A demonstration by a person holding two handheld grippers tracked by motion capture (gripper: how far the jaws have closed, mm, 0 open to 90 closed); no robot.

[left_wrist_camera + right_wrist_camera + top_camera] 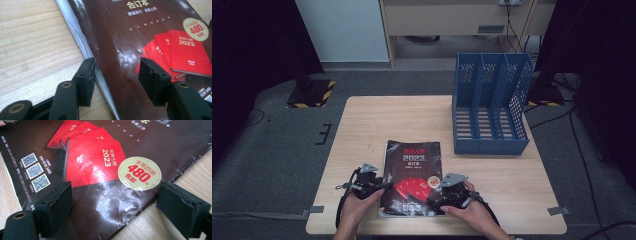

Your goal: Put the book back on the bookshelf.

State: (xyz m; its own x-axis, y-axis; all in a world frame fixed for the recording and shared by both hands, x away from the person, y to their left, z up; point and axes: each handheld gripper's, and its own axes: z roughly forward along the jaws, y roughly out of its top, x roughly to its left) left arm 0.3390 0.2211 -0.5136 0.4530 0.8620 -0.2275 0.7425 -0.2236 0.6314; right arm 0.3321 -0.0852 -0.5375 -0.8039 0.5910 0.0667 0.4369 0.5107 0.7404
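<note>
My left tongs (116,80) straddle the magazine's (412,177) spine edge, spread and not pinching; my right tongs (115,207) gape over its opposite corner, ready to lift it off the table (377,120).

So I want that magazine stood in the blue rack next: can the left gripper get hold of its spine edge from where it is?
Probably yes. The left gripper already straddles the magazine at its left edge, jaws apart, nothing between. The blue rack stands clear, farther back to the right.

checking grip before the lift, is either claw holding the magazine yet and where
Nothing is held yet. The left claw straddles the magazine at its left edge, the right claw its right edge; both pairs of pads stand apart from it.
</note>
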